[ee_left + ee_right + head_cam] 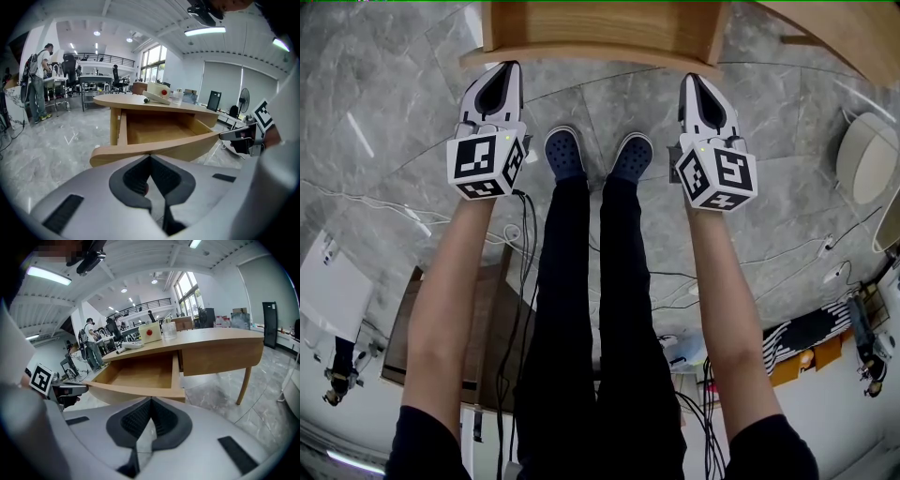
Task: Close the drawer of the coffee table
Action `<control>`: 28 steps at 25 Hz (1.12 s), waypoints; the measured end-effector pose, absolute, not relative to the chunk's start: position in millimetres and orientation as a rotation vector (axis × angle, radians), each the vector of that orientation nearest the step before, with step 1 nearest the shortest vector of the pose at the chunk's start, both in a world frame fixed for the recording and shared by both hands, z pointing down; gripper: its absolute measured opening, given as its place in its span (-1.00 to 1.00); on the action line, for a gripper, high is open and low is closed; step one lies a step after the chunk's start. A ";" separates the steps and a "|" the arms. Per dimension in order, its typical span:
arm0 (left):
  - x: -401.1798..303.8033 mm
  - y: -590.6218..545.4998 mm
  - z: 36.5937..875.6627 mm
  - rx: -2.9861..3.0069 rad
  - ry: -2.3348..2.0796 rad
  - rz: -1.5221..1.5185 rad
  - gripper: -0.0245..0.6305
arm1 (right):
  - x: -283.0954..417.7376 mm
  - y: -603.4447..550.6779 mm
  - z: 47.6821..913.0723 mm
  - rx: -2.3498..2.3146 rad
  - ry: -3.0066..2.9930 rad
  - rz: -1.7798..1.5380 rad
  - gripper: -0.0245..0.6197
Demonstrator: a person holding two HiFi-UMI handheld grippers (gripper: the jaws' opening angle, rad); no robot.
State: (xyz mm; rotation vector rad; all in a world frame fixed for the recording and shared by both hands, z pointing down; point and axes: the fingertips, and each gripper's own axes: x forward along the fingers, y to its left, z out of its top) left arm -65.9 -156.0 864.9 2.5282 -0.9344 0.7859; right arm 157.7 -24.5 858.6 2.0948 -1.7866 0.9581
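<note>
The wooden coffee table (154, 104) has its drawer (154, 149) pulled out, and the inside is empty. In the head view the drawer (600, 37) lies along the top edge, in front of my feet. My left gripper (510, 67) points at the left part of the curved drawer front and is shut on nothing. My right gripper (689, 82) points at the right part and is likewise shut and empty. Both tips sit right at the front panel; contact is not clear. The left gripper (150, 157) and right gripper (150, 399) each face the drawer (136, 391) close up.
A white box (150, 332) and small items stand on the table top (211, 336). A table leg (243, 383) stands at the right. Cables (516, 230) trail over the marble floor by my shoes (565, 152). A person (40, 79) stands at desks far behind.
</note>
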 end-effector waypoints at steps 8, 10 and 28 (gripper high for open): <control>-65.6 -155.7 865.8 2.535 -0.914 0.791 -0.85 | 158.1 -24.1 859.7 2.103 -1.772 0.966 -0.84; -65.4 -155.2 864.9 2.532 -0.914 0.788 -0.85 | 158.2 -23.6 858.7 2.102 -1.772 0.963 -0.84; -60.4 -166.7 855.2 2.529 -0.941 0.742 -0.85 | 163.5 -35.3 848.9 2.113 -1.793 0.912 -0.84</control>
